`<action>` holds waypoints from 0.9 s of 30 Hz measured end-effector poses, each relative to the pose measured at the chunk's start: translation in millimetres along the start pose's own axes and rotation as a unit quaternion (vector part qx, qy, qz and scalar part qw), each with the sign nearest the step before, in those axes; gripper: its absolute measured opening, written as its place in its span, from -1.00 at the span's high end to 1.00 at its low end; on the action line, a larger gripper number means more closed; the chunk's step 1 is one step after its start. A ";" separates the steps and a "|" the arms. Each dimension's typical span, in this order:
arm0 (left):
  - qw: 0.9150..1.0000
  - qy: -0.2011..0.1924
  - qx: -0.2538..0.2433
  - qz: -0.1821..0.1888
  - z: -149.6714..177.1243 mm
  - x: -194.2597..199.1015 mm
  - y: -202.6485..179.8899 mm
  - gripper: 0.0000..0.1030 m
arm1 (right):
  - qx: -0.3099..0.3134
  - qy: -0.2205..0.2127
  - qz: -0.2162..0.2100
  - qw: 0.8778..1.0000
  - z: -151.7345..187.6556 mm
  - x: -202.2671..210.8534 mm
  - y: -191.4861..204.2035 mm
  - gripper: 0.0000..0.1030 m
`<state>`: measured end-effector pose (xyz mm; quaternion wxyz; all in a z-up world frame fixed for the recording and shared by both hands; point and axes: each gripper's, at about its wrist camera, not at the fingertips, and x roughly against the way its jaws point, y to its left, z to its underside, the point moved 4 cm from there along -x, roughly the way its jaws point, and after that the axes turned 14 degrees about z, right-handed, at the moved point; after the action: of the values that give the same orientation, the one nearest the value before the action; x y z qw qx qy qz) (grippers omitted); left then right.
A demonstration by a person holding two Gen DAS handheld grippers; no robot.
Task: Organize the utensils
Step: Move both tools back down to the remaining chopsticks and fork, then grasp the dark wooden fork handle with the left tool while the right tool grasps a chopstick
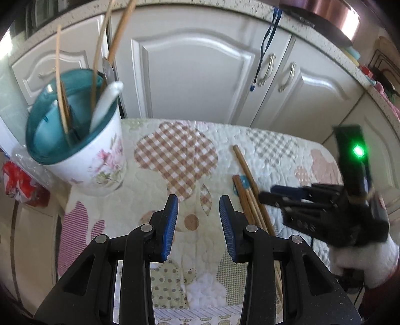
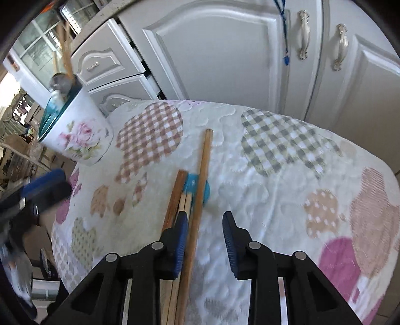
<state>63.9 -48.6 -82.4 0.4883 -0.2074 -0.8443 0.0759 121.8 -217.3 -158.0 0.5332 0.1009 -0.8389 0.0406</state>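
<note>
A floral white cup with a teal rim stands at the table's back left and holds wooden sticks and a white spoon; it also shows in the right wrist view. Several wooden chopsticks lie on the quilted cloth, over a small teal piece. My left gripper is open and empty above the cloth. My right gripper is open just above the chopsticks, with one long stick between its fingers; it shows from outside in the left wrist view.
The quilted patchwork cloth covers a small table. White cabinet doors stand close behind it. A red and clear bag sits to the left of the cup. A pot sits on the counter above.
</note>
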 end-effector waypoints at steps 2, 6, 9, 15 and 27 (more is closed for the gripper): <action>1.000 0.008 0.002 0.006 0.6 -4.7 0.7 0.35 | 0.006 0.015 0.000 1.000 -2.8 -10.8 1.1 0.57; 1.000 0.021 -0.001 0.015 2.2 -16.1 -2.3 0.35 | 0.026 0.012 0.005 1.000 1.2 -12.4 0.8 0.73; 0.999 0.036 -0.003 0.033 3.6 -27.2 -8.8 0.35 | 0.029 0.017 0.021 0.999 6.6 -7.8 -8.9 0.78; 0.995 0.078 -0.012 0.060 6.2 -57.7 -22.7 0.35 | 0.007 0.027 0.032 0.999 20.8 3.6 -41.0 0.78; 0.989 0.122 0.001 0.080 14.0 -86.3 -23.9 0.76 | -0.022 0.019 0.000 1.000 14.7 13.6 -49.7 0.77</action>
<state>83.0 -105.8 -150.0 0.5806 -0.2815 -0.7587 0.0897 113.8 -270.1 -154.0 0.5511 0.0890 -0.8294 0.0241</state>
